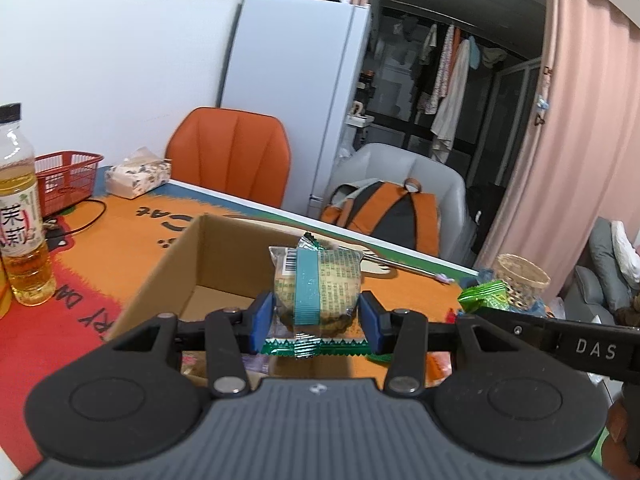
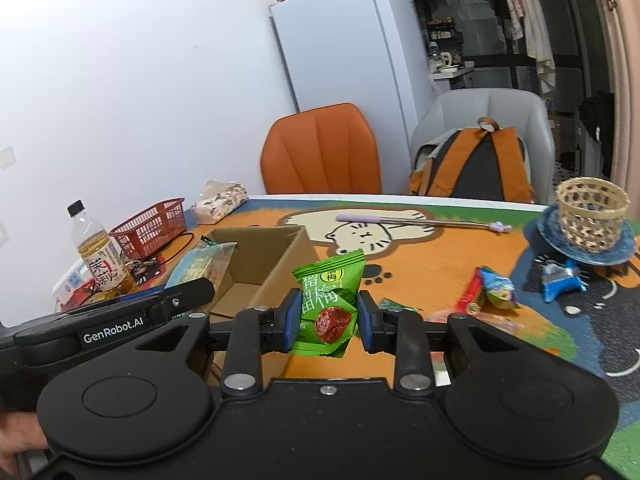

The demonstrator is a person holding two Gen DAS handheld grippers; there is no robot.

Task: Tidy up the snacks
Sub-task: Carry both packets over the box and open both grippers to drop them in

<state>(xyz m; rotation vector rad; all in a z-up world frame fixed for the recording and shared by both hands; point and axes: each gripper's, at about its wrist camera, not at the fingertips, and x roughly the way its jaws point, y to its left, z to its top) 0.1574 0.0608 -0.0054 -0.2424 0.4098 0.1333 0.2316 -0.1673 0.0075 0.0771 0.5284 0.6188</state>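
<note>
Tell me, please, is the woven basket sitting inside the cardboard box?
No, the woven basket stands on a blue plate, well apart from the cardboard box.

Bystanders around the table

A tea bottle [image 2: 102, 254] stands by a red basket [image 2: 150, 226], with a tissue pack [image 2: 220, 200] beyond it near the wall. A woven basket [image 2: 592, 214] sits on a blue plate [image 2: 560, 236] at the table's [image 2: 440, 264] right. Behind the table are an orange chair [image 2: 320, 150], a grey chair [image 2: 460, 112] holding a backpack [image 2: 476, 164], and a white fridge [image 2: 352, 44].
</note>
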